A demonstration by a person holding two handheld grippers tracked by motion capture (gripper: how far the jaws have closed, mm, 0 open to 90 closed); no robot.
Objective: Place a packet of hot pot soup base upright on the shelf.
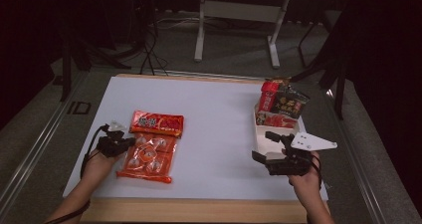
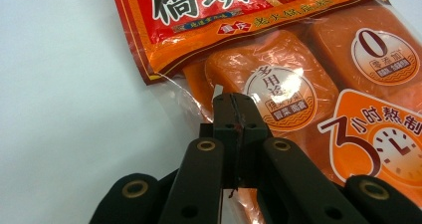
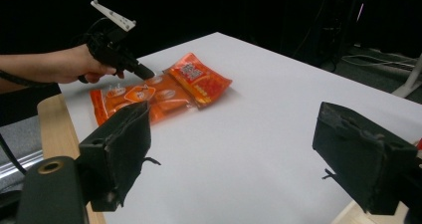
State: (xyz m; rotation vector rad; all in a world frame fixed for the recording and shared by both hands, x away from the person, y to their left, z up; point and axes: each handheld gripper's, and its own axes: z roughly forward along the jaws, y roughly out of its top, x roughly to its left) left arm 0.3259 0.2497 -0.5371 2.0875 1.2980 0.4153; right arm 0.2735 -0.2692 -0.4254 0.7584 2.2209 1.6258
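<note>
An orange-red packet [image 1: 152, 152] with a red header and clear pouches of orange blocks lies flat at the table's left. My left gripper [image 1: 130, 141] reaches in from the packet's left side. In the left gripper view its jaws are pressed together, and the left gripper [image 2: 234, 117] lies over the packet's [image 2: 298, 84] clear left edge; I cannot tell whether film is pinched. The right gripper view shows the left gripper [image 3: 144, 73] pointing down onto the packet [image 3: 159, 92]. My right gripper [image 1: 265, 146] hovers at the right, and the right gripper [image 3: 244, 154] stands wide open with nothing between its fingers.
A white tray [image 1: 257, 134] just beyond the right gripper holds several upright snack packets [image 1: 281, 104] in red and dark green. The white sheet [image 1: 214, 129] covers the table, with a wooden edge [image 1: 199, 210] at the front. Desk legs stand beyond.
</note>
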